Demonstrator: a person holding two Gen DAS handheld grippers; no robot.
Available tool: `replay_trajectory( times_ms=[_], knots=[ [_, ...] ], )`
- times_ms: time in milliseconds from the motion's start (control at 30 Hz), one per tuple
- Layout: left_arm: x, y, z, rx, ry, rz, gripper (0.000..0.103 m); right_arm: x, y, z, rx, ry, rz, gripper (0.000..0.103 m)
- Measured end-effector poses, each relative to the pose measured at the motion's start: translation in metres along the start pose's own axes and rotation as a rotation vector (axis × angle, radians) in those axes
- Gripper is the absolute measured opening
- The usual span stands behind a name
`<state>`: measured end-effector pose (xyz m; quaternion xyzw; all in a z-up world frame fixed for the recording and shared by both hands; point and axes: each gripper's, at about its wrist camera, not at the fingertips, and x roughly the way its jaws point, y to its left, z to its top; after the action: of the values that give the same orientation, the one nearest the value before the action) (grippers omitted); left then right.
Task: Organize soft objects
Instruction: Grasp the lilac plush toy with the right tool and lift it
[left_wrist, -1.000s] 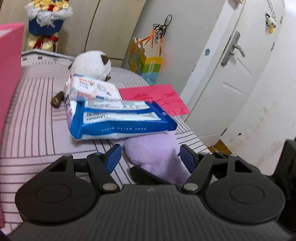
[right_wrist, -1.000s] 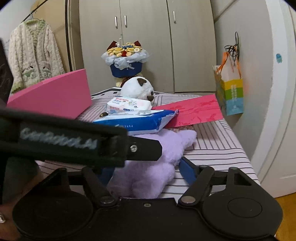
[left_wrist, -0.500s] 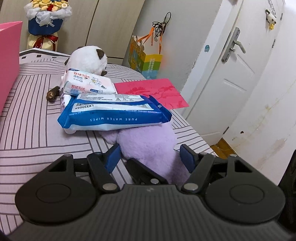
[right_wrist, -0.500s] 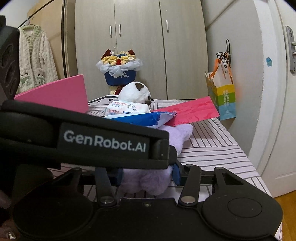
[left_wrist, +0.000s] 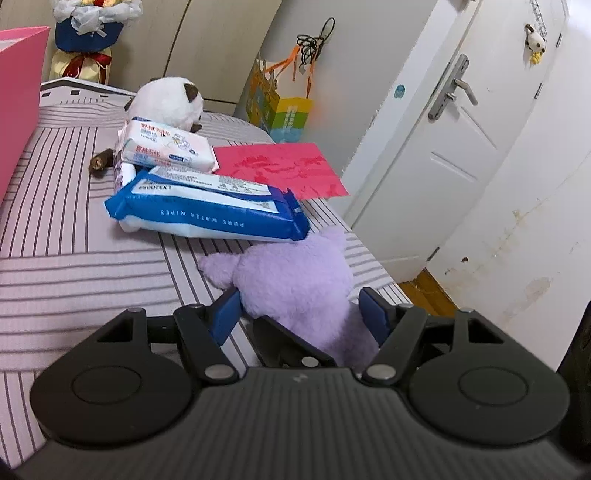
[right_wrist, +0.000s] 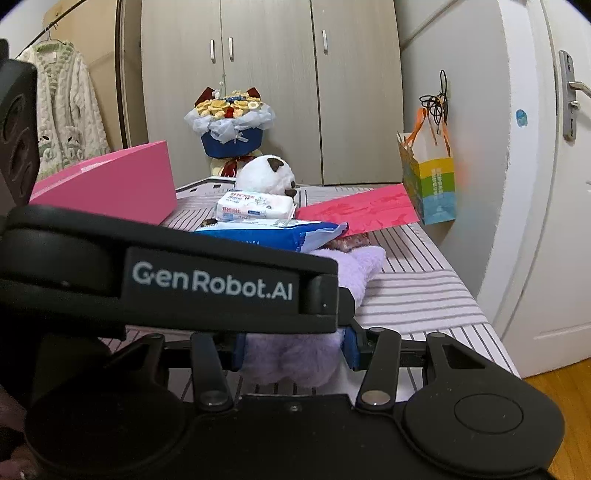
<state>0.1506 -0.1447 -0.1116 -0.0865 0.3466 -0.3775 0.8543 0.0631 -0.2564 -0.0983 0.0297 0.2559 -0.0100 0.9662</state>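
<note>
Much of the fluffy lilac plush toy (left_wrist: 295, 284) is hidden. In the left wrist view its near end drops behind the black body of the left gripper (left_wrist: 299, 314), and its far end tucks under the blue pack of wet wipes (left_wrist: 207, 214). In the right wrist view the left gripper's dark housing crosses in front, so only a far tip and a near clump of the toy show. What kind of animal it is cannot be made out; one short stub, a limb or an ear, points left.

The toy lies on the pink-and-grey striped bed cover (left_wrist: 74, 258), near the bed's right edge. The right gripper (right_wrist: 293, 349) is clamped on its near end, blue pads pressed into the pile on both sides. The left gripper's pads stand apart with the toy between them; the left pad touches the fur, the right pad looks just clear of it.

Farther off, a white and pink tissue pack (left_wrist: 166, 149) rests partly on the blue pack, with a white plush with brown ears (left_wrist: 166, 103) behind it. A flat red envelope (left_wrist: 280, 170) lies to the right. A pink box (right_wrist: 110, 184), cut off by the frame, stands at the far left.
</note>
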Motion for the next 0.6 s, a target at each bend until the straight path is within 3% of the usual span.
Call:
replay_trajectory(
  times_ms=[200, 600],
  knots=[
    [-0.014, -0.016, -0.005, 0.05, 0.041, 0.009, 0.068, -0.018, 0.0, -0.001, 0.026, 0.04, 0.019, 0.054],
    [-0.05, -0.026, -0.016, 0.023, 0.086, 0.043, 0.067, -0.048, 0.01, 0.002, 0.051, 0.13, 0.095, 0.054]
  ],
)
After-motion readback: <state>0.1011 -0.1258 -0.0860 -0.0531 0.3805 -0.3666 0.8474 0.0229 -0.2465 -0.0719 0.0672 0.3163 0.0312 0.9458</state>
